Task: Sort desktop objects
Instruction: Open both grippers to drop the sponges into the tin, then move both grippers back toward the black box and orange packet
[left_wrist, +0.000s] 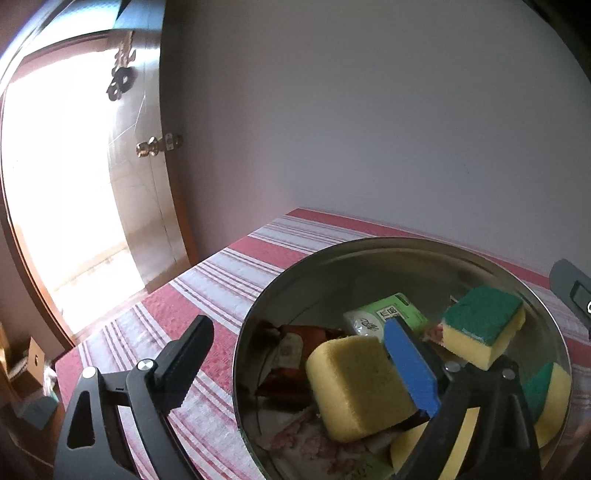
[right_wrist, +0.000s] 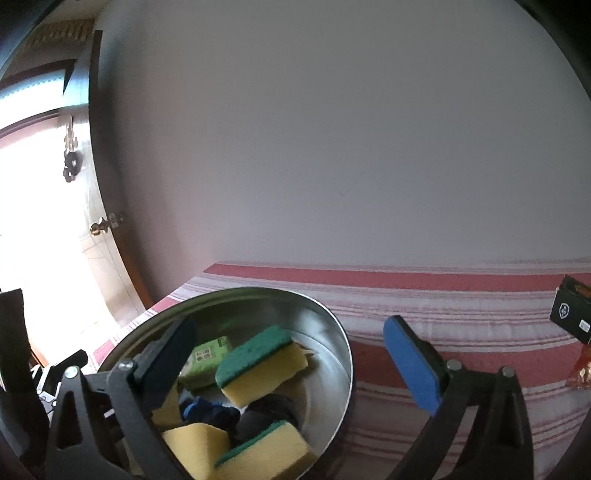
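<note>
A round steel basin (left_wrist: 258, 310) sits on the red and white striped tablecloth (left_wrist: 207, 288). It holds several yellow sponges with green scrub faces (left_wrist: 484, 325), a plain yellow sponge face (left_wrist: 354, 384), a green tissue pack (left_wrist: 384, 314) and snack wrappers (left_wrist: 291, 354). My left gripper (left_wrist: 299, 365) is open over the basin's left rim, its blue finger pad (left_wrist: 410, 365) beside the yellow sponge. In the right wrist view the basin (right_wrist: 332, 332) lies at lower left with the sponges (right_wrist: 258, 365) and tissue pack (right_wrist: 208, 354). My right gripper (right_wrist: 291, 365) is open, straddling the basin's right rim.
A black box (right_wrist: 570, 314) stands on the cloth at the far right, an orange wrapper (right_wrist: 581, 365) below it. A grey object (left_wrist: 570, 295) shows at the left view's right edge. A wall backs the table; an open wooden door (left_wrist: 147, 177) is on the left.
</note>
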